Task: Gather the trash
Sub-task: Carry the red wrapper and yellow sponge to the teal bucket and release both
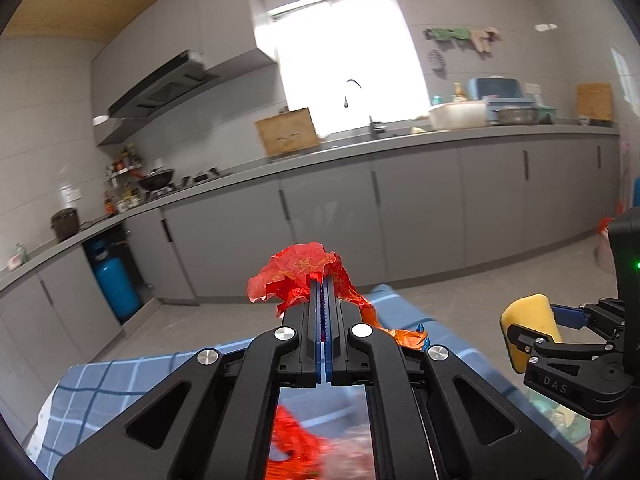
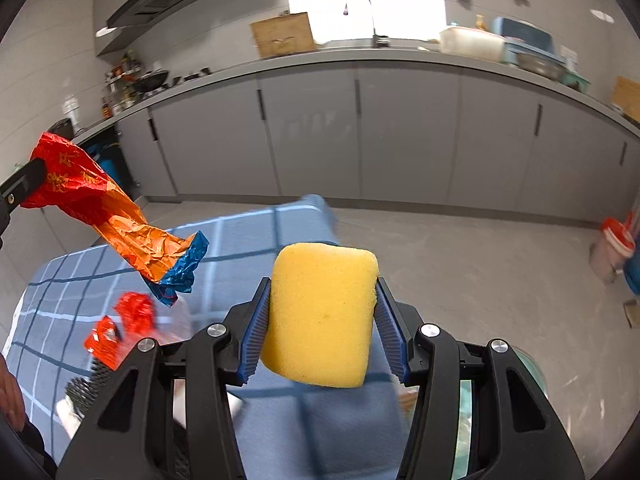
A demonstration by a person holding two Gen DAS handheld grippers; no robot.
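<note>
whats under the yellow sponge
The sponge hangs in the right gripper above a blue checked cloth. The cloth lies directly beneath; whatever it covers, and the patch hidden by the sponge, cannot be seen.

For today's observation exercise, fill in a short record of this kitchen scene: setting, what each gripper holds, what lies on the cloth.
setting: kitchen, grey cabinets, checked blue cloth below the grippers
left gripper: shut on a crumpled red wrapper
right gripper: shut on a yellow sponge
on the cloth: small red scraps
</note>
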